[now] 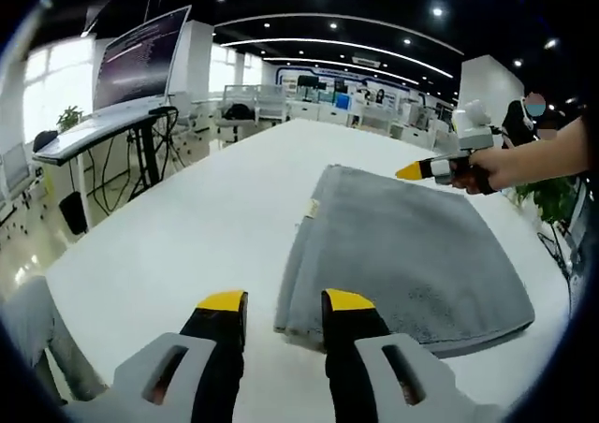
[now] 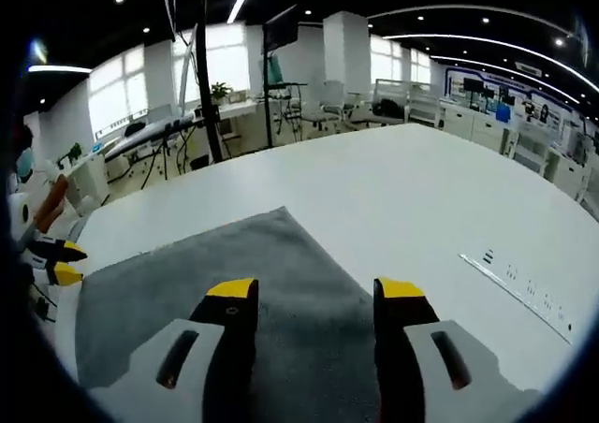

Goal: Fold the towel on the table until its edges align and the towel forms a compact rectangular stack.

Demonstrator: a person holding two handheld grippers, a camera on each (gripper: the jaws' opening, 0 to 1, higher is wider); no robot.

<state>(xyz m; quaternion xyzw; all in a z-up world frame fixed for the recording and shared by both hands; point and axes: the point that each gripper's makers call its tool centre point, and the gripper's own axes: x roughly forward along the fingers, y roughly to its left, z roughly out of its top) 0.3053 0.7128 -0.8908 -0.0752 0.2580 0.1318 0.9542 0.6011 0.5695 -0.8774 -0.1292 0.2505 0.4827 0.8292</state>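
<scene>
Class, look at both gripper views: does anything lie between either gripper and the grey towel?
Nothing visible does. The left gripper hangs open at the grey towel's near edge; the right gripper hangs open directly over it on the white table.

Both tools look alike: the left gripper has black jaws capped with yellow tips and grey slotted housings behind them. The right gripper matches it. A dark sleeve covers the person's arm.

**Two low views crossing over one towel**

Left gripper view: low over the white table, just off the grey towel, facing the far right gripper. Right gripper view: close above the same towel, facing across the table, left gripper at its edge.
</scene>
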